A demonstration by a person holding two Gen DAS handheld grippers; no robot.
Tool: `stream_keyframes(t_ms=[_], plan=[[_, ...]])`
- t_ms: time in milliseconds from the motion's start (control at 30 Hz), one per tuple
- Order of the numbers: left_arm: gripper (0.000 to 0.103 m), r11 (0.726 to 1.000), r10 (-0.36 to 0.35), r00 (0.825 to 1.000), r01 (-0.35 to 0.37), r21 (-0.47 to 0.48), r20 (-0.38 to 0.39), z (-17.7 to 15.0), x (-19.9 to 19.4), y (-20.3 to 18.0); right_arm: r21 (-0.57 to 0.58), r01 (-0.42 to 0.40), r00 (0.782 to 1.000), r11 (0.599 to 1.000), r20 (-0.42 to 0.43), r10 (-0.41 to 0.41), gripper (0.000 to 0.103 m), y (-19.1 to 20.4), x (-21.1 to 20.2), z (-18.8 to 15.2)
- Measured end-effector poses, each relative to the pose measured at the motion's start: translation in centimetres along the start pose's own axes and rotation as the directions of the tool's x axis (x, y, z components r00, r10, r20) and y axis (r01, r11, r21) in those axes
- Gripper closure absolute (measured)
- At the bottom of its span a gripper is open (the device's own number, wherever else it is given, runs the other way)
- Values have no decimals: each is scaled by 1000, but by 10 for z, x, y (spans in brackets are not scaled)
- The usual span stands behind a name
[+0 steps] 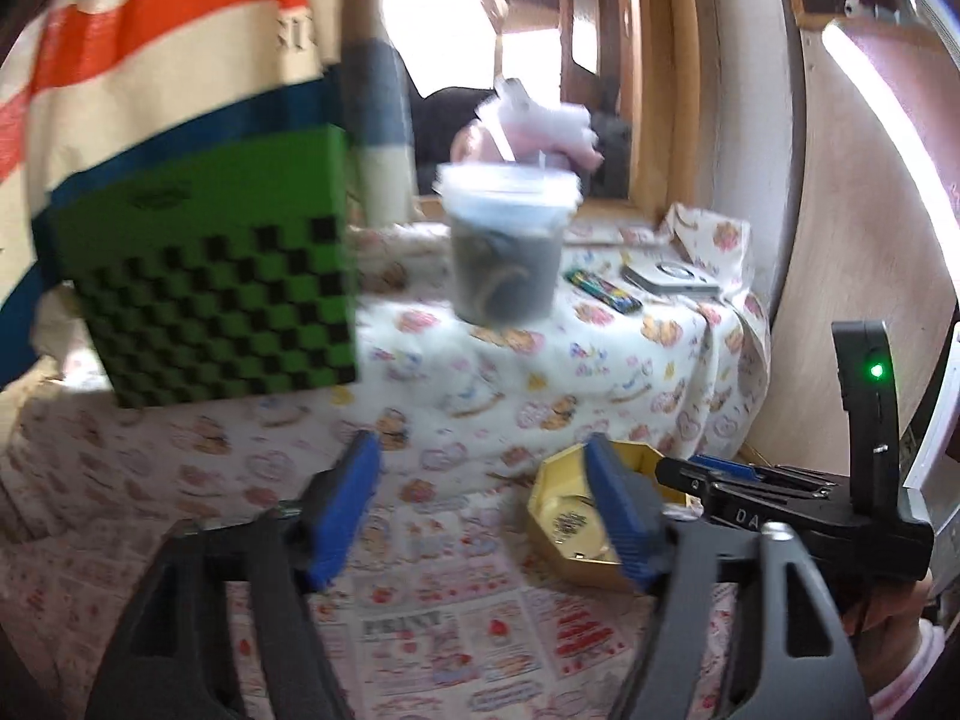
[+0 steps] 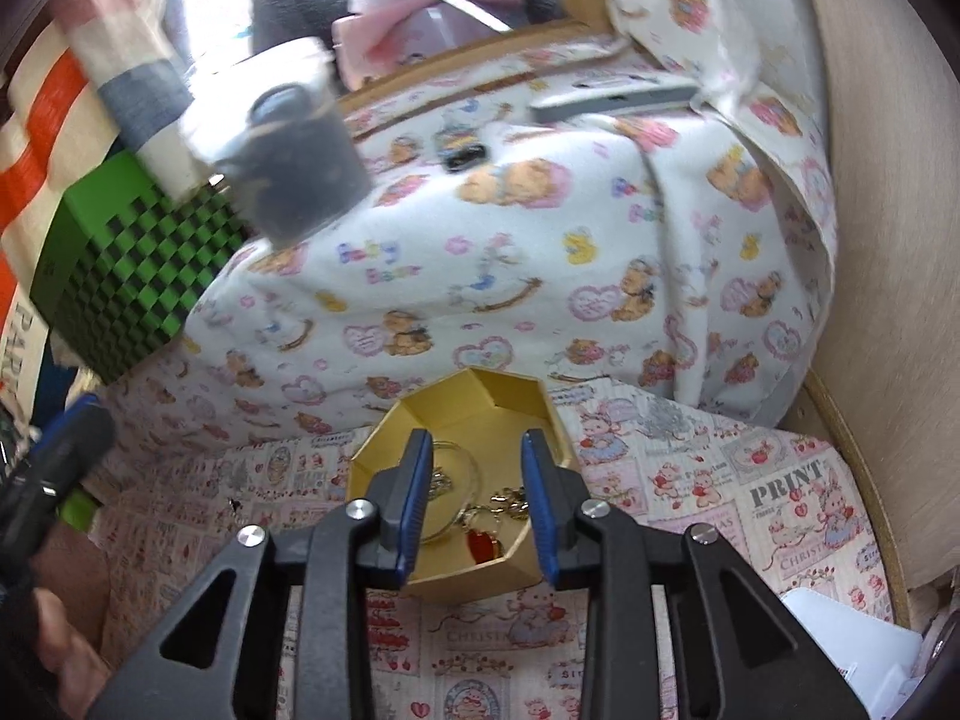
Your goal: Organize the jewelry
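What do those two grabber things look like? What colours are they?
Each gripper is black plastic with two straight fingers lined with blue ribbed pads. The left gripper has black arms with long cut-out slots. The right gripper has the same arms, joined with round silver bolts. Seen from the left wrist camera, the right gripper's body shows a small green light and white letters. A pink cuff shows at the wrist.

You get daylight blown out white at the window; both views are motion-blurred, bent at the edges, with dark corners.
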State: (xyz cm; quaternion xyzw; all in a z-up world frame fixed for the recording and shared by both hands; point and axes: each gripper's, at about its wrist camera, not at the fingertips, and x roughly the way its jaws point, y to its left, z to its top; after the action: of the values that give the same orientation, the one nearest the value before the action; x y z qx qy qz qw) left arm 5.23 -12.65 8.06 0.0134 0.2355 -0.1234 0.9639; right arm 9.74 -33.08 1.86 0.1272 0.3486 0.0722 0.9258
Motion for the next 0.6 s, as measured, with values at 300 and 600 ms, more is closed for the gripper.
stream_keyframes(t_ms=[300, 600], plan=[[17, 995, 67, 997, -71, -74, -49, -22, 1, 56, -114, 11, 998, 993, 57, -5, 74, 30, 4, -12], [17, 990, 80, 992, -91, -107, -99, -54, 16, 83, -194, 39, 996, 980, 88, -22, 70, 51, 18, -29]])
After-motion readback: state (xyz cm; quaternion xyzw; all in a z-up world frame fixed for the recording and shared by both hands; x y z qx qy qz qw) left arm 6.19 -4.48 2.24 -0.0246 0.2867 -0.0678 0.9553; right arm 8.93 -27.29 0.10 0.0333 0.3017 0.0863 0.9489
